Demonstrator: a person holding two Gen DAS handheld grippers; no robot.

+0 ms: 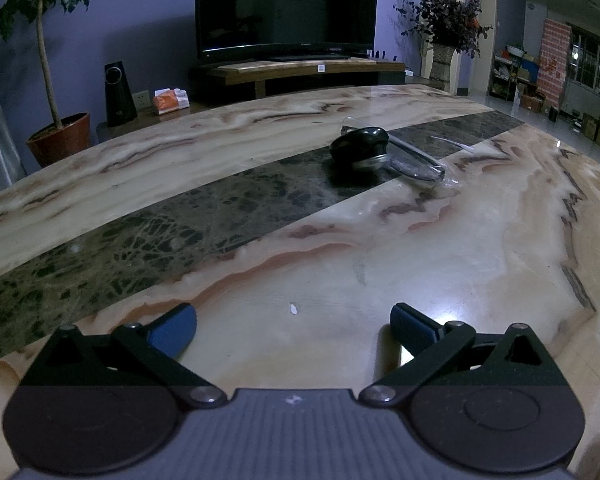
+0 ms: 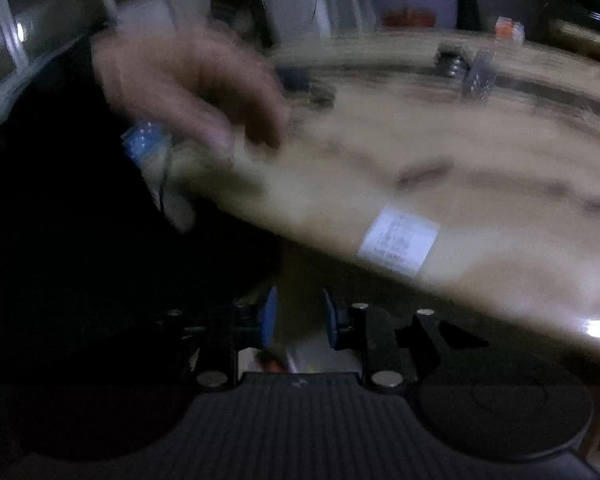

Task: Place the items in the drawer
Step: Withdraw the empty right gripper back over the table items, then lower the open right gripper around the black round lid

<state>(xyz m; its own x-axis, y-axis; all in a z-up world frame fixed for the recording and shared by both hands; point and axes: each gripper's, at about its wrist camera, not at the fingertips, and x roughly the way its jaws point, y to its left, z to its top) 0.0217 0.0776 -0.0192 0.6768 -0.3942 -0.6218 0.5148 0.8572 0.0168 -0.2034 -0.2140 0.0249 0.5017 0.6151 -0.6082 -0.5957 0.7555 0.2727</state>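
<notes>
My left gripper (image 1: 294, 330) sits low over the marble table (image 1: 380, 272), jaws spread wide, nothing between the blue pads (image 1: 176, 330). Ahead of it and a bit right, well apart, a round black item (image 1: 360, 147) lies on the table's dark stripe, touching a clear plastic packet (image 1: 416, 160) on its right side. Right wrist view is heavily motion-blurred. My right gripper (image 2: 298, 318) is at the table's near edge, jaws only narrowly apart, pads (image 2: 270, 314) not pressing on anything I can make out. A white label (image 2: 398, 240) lies just ahead of it. A hand (image 2: 188, 88) is ahead-left. No drawer in either view.
</notes>
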